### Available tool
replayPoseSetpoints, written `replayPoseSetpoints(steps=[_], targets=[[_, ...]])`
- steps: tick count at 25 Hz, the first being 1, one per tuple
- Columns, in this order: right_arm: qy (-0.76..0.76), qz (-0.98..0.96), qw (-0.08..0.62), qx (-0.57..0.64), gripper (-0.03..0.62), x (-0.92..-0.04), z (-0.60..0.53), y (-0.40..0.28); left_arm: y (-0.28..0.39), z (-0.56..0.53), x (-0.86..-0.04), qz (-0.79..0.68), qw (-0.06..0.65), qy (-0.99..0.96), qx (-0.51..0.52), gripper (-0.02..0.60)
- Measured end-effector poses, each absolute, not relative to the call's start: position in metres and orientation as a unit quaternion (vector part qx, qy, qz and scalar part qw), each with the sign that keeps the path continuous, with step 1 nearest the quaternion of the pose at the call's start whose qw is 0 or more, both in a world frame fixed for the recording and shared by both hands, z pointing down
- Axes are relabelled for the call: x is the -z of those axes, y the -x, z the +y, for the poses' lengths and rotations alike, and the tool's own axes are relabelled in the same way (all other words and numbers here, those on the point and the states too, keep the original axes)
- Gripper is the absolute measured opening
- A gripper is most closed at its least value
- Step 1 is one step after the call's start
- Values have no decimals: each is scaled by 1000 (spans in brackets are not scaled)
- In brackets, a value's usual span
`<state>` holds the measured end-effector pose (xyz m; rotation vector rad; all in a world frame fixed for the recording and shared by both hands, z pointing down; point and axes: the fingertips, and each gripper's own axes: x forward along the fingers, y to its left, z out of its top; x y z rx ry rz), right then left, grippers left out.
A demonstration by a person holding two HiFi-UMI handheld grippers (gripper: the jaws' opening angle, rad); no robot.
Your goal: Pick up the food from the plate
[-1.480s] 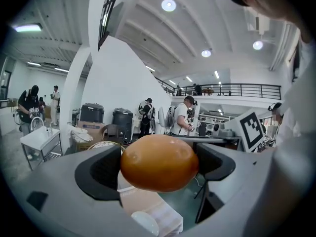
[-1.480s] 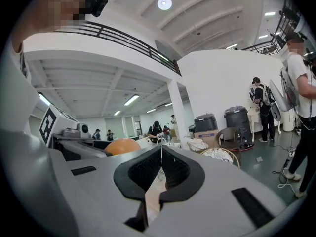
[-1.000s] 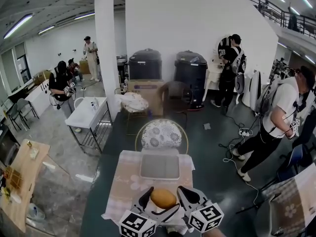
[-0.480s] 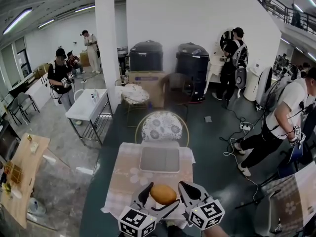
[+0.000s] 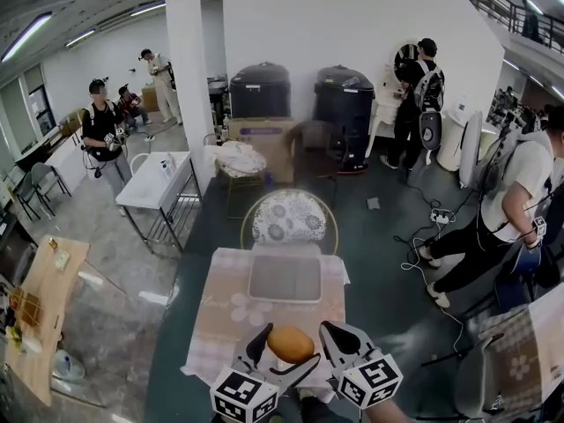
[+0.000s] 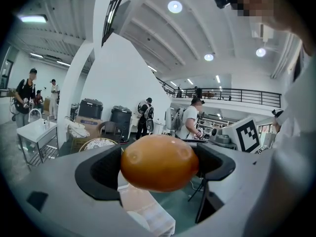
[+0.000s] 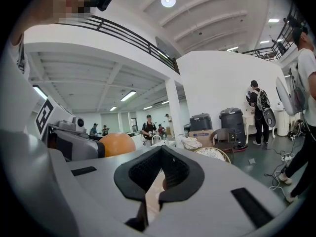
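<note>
**A:** Left hand-held gripper (image 5: 280, 361) first: what did it have?

**B:** It had the food (image 6: 159, 163), a round, orange-brown piece, pinched between its two dark jaws. The jaws stood only as far apart as the food is wide, one on each flank, and its smooth top bulged up past them.

**A:** And the right hand-held gripper (image 7: 159, 172)?

**B:** Its jaws were pressed together at the tips with nothing between them. It hung just beside the left one, on the food's right, close but not touching it. From its own camera the food showed as an orange dome over on the left.

**A:** Where was all that sitting over the table (image 5: 227, 315)?

**B:** Over the near end, low in the head view. The food was up in the jaws, clear of the patterned cloth. Beyond it a grey tray (image 5: 285, 278) lay flat at mid-table, well apart from both grippers.

**A:** Edges and room?

**B:** A round-backed chair (image 5: 289, 227) stood against the far edge, just past the tray. Open dark floor (image 5: 379, 263) ran down the right side of the table, and a narrower strip down the left. A person (image 5: 507, 196) was bent forward out on the right, well away from the table.
</note>
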<state>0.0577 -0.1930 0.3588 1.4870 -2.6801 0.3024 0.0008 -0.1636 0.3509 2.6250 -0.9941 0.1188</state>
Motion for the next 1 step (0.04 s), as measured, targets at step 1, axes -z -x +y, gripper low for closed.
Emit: replayPoseSetpoints(steps=[1], targets=[[-483,-870,31,-98,12,-360,-195,-59,-2,-165,-352,-349,166,-921,-42,460]])
